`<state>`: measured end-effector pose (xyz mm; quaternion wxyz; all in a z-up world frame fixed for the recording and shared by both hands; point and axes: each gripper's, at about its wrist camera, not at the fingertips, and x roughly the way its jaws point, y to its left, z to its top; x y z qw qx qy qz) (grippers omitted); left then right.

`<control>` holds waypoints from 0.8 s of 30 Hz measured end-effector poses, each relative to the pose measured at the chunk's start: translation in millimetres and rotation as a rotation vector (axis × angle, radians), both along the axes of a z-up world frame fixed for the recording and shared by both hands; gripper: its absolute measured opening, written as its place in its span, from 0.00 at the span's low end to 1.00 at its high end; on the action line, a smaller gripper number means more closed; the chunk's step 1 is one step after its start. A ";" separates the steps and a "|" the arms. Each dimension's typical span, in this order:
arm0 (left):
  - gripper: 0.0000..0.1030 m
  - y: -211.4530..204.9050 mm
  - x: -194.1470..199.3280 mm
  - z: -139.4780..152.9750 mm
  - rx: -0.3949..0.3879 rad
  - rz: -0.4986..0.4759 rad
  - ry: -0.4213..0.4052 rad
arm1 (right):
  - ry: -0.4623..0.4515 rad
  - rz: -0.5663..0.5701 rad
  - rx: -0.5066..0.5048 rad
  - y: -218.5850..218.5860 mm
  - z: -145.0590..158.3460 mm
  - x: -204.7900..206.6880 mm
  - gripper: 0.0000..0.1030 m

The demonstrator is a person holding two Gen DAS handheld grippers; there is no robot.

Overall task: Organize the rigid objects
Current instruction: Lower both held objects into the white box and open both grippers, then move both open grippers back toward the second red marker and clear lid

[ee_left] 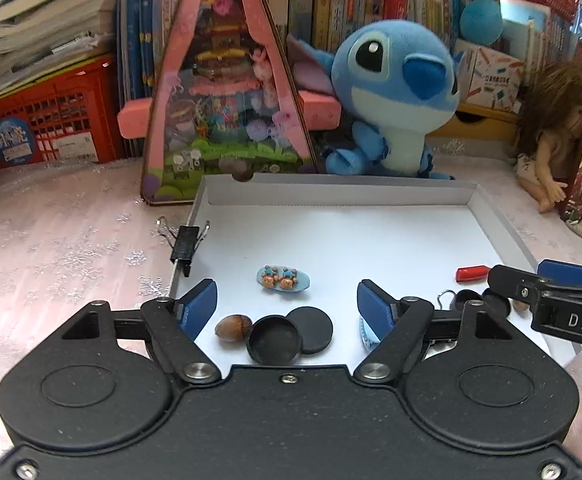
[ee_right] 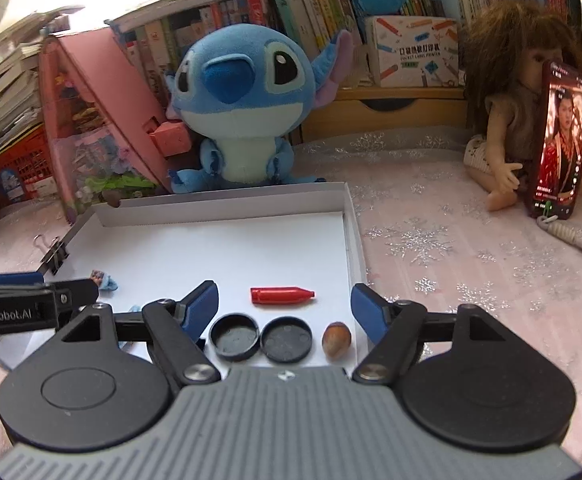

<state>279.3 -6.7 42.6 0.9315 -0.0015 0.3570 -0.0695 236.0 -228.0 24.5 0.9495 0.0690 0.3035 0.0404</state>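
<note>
Two grippers are hovering over the near edge of a white tray (ee_left: 491, 216), both with jaws standing wide and nothing between the pads. The left gripper (ee_left: 287, 308) is framing a hazelnut (ee_left: 233, 329) and two black round caps (ee_left: 287, 336) that are touching each other at the near rim. A blue hair clip (ee_left: 283, 278) is lying just beyond them, apart from everything else. The right gripper (ee_right: 283, 310) is framing another pair of black caps (ee_right: 261, 338) and a second hazelnut (ee_right: 336, 339), which is sitting just beside the tray's right wall. A red pen cap (ee_right: 281, 295) is lying just past these, pointing right. A black binder clip (ee_left: 185, 246) is gripping the left rim. The middle and far parts of the tray floor are lying bare, giving open room forward. Beyond the far wall a blue plush toy (ee_right: 243, 112) and a pink triangular toy box (ee_left: 219, 92) are standing close against the tray. A doll (ee_right: 507, 120) and a phone (ee_right: 559, 144) are standing well to the right on the tablecloth.
</note>
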 end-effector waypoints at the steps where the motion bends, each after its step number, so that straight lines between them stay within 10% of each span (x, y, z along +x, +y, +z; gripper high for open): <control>1: 0.74 2.0 -4.4 1.1 -0.008 -0.004 -0.007 | -0.010 0.006 -0.003 0.6 0.9 -4.4 0.81; 24: 0.76 8.4 -138.0 3.5 -0.048 -0.162 -0.102 | -0.199 0.147 -0.051 18.8 5.7 -121.0 0.90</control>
